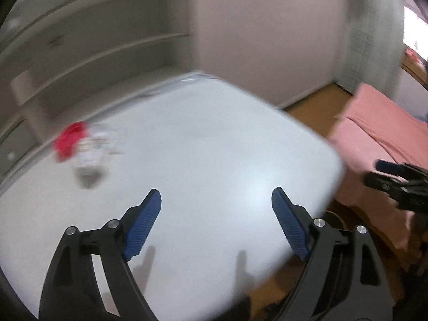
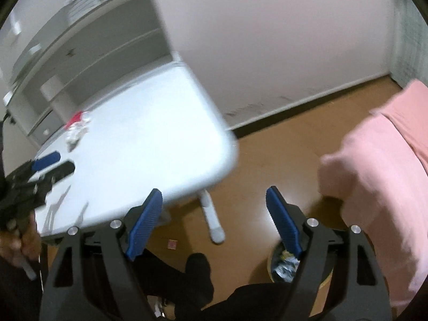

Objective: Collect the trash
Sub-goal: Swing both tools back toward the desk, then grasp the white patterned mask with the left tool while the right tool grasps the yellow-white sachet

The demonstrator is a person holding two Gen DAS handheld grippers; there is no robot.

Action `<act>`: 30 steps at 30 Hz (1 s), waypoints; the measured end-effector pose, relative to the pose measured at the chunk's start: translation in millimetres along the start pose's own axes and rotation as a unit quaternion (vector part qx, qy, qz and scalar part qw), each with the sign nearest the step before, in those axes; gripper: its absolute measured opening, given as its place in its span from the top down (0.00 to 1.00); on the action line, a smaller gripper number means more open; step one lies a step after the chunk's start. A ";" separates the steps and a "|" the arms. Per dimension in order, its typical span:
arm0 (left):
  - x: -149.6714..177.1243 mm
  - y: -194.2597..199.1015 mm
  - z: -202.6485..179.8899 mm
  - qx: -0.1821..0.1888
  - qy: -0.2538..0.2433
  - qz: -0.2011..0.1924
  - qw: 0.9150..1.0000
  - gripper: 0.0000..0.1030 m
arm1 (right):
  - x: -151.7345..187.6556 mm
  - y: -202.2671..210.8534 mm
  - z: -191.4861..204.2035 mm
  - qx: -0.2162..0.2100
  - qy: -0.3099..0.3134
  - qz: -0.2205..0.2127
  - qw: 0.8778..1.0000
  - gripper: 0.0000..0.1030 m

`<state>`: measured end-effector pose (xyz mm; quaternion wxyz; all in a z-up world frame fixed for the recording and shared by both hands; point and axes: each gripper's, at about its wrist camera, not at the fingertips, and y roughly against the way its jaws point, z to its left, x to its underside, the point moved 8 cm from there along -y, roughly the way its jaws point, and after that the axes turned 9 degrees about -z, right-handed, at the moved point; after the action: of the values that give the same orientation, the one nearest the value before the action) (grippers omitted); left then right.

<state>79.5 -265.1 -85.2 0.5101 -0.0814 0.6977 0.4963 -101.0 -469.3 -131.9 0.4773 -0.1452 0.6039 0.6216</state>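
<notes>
Over on the far left side of the white bench (image 1: pixel 214 147) sits what's left to collect: a small pile of trash (image 1: pixel 85 147), something red and crumpled next to whitish clear wrapper stuff. It's blurry, so exactly what each piece is can't be told. Judging by the look, it's all light and soft, crinkly film or paper that squashes flat and probably slides on the smooth top. Best bet is pinching a bunched-up fold in the middle of a piece rather than a loose edge, which would likely slip out.

Both grippers are empty. The left gripper (image 1: pixel 215 200) hangs over the near part of the bench with its jaws spread wide, nothing between them. The right gripper (image 2: pixel 214 200) is spread wide too, out past the bench corner above the brown floor.

View differences: only the right wrist camera shows the bin (image 2: pixel 283 264) on the floor with wrappers already in it, down by the right finger, plus a little reddish scrap (image 2: pixel 172 244) on the floor under the bench. The left wrist view gives the closer look at the pile.
</notes>
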 end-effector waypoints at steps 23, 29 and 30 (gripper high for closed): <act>-8.0 -60.5 153.0 -0.105 0.046 0.034 0.993 0.79 | -11.1 -90.2 171.2 -0.127 0.080 0.051 0.987 0.25; -5.7 -10.9 161.6 -0.088 0.048 0.003 0.995 0.80 | -6.5 -98.7 190.4 -0.140 0.090 0.061 0.984 0.25; -1.2 -2.5 166.9 -0.087 0.057 0.002 0.995 0.81 | -5.7 -99.8 196.7 -0.145 0.093 0.063 0.983 0.25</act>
<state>186.9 -137.3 -83.6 0.4599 -0.1520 0.6800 0.5504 56.5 -315.2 -143.7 0.3533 -0.2317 0.5569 0.7151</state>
